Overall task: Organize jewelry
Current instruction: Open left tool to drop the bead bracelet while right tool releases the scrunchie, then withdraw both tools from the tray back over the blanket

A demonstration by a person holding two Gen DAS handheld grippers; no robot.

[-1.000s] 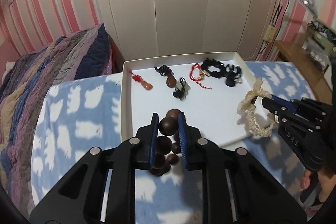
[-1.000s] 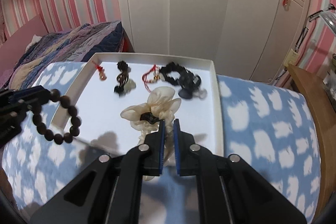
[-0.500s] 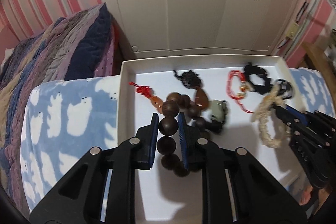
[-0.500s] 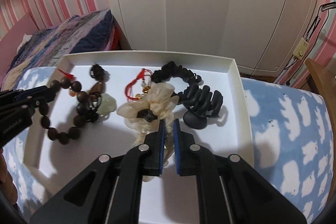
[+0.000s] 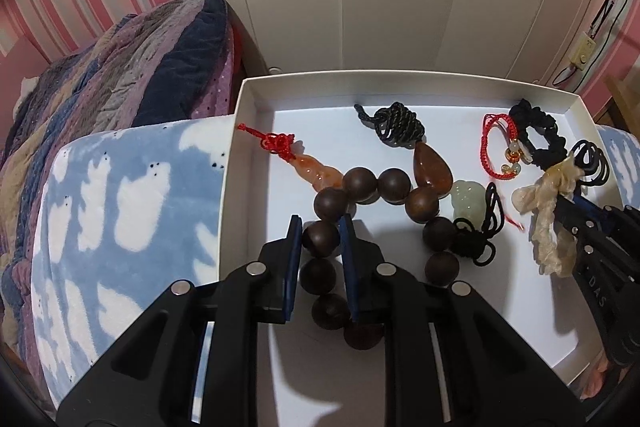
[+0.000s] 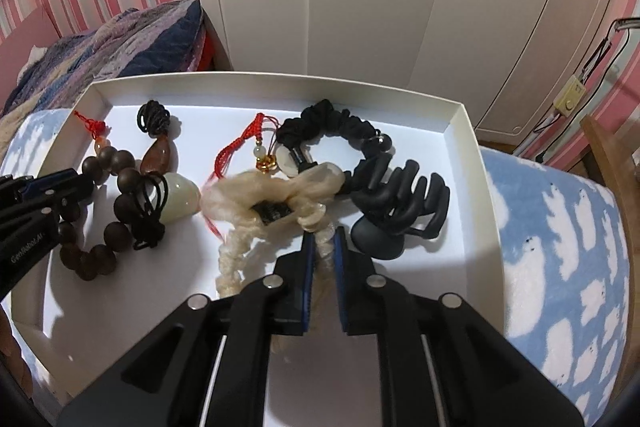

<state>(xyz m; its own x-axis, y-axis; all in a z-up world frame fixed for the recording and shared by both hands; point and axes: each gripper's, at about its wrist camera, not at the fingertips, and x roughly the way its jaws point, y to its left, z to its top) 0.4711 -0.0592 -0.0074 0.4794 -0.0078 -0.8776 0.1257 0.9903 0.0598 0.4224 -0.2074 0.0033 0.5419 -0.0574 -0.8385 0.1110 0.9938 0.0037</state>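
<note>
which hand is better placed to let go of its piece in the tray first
Right, likely. Its tongs are opening on the cream scrunchie, which lies in the white tray. The left tongs grip the wooden bead bracelet.

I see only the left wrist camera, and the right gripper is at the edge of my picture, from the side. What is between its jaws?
Observer: A strand of the cream scrunchie is between the jaws of the right gripper, and they are just beginning to open.
Operator: Does anything lie on the far side of the scrunchie? My view does not show that part well.
Observer: Yes, a black claw clip lies close beside it on the floor of the white tray.
Operator: Is there free floor past the clip?
Observer: A bare strip of floor shows between the clip and the tray's right wall.
</note>
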